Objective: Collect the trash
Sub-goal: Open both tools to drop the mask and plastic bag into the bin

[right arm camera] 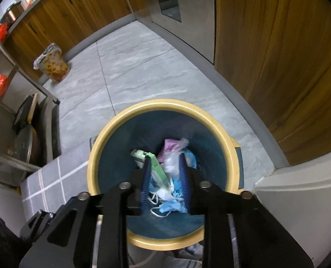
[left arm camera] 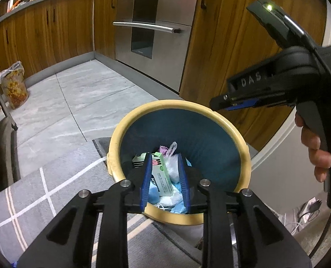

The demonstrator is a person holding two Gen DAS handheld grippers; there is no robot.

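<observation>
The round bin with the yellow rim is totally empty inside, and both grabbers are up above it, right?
Not quite. The bin isn't empty: the right wrist view shows trash at its bottom, including a green box, a pink bag and blue face masks. The rest holds: the left gripper and right gripper both hang above the opening.

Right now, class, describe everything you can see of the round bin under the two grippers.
The round bin stands upright on the grey tiled floor, partly on a grey rug, near a wooden cabinet. It has a thick cream-yellow rim and a dark teal inside, seemingly plastic. It is open, with no lid, and holds a green box, crumpled bags and blue masks. Both grippers hover above, touching nothing.
</observation>
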